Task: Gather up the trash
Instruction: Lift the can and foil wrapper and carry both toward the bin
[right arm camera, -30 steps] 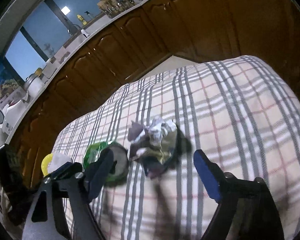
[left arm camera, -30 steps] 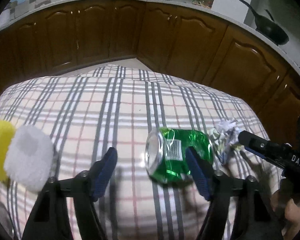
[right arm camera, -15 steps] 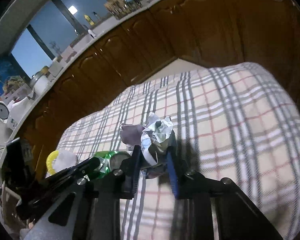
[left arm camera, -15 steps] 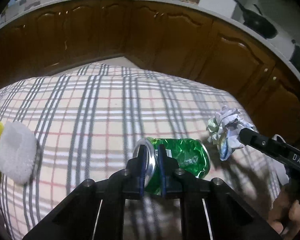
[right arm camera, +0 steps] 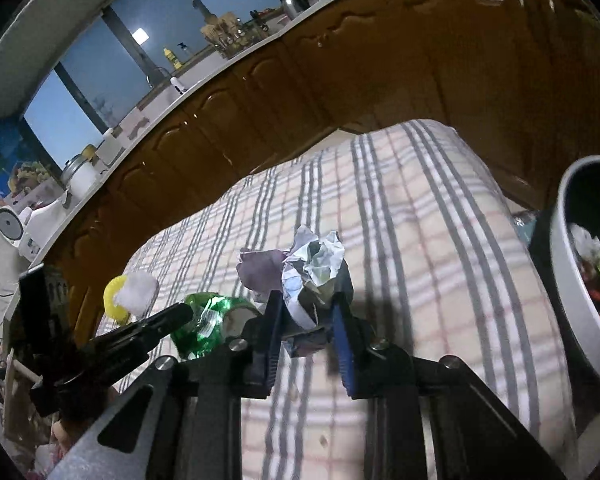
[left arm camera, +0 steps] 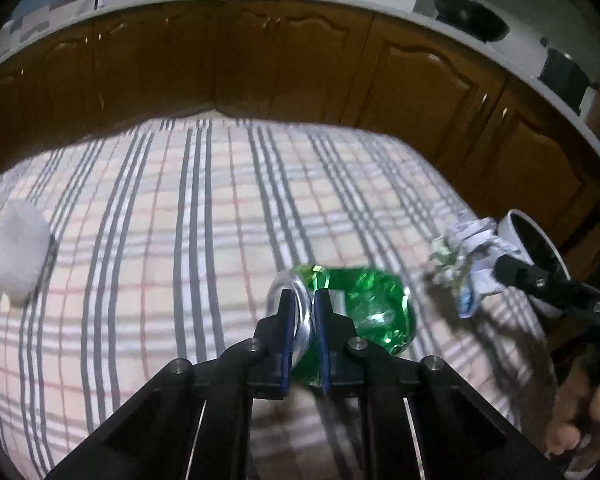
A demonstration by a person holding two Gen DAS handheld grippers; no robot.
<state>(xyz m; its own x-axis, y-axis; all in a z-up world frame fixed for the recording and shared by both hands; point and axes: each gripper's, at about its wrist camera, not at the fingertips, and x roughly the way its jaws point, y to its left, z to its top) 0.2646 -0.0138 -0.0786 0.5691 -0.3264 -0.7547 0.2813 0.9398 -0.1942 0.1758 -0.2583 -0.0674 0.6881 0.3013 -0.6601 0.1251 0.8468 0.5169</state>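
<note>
My left gripper (left arm camera: 303,320) is shut on the rim of a crushed green can (left arm camera: 364,308) and holds it just above the plaid cloth (left arm camera: 180,208). The can also shows in the right wrist view (right arm camera: 204,320). My right gripper (right arm camera: 306,312) is shut on a crumpled paper wad (right arm camera: 312,272), lifted off the cloth. The wad shows in the left wrist view (left arm camera: 468,264) at the right, by the trash bin.
A grey trash bin (right arm camera: 568,280) with litter inside stands past the table's right edge; its rim shows in the left wrist view (left arm camera: 528,232). A white and yellow sponge (left arm camera: 16,252) lies at the table's left. Brown cabinets (left arm camera: 300,60) run behind.
Both grippers closed from open, the left on the can, the right on the paper wad. Both loads have since risen and shifted right toward the bin.
</note>
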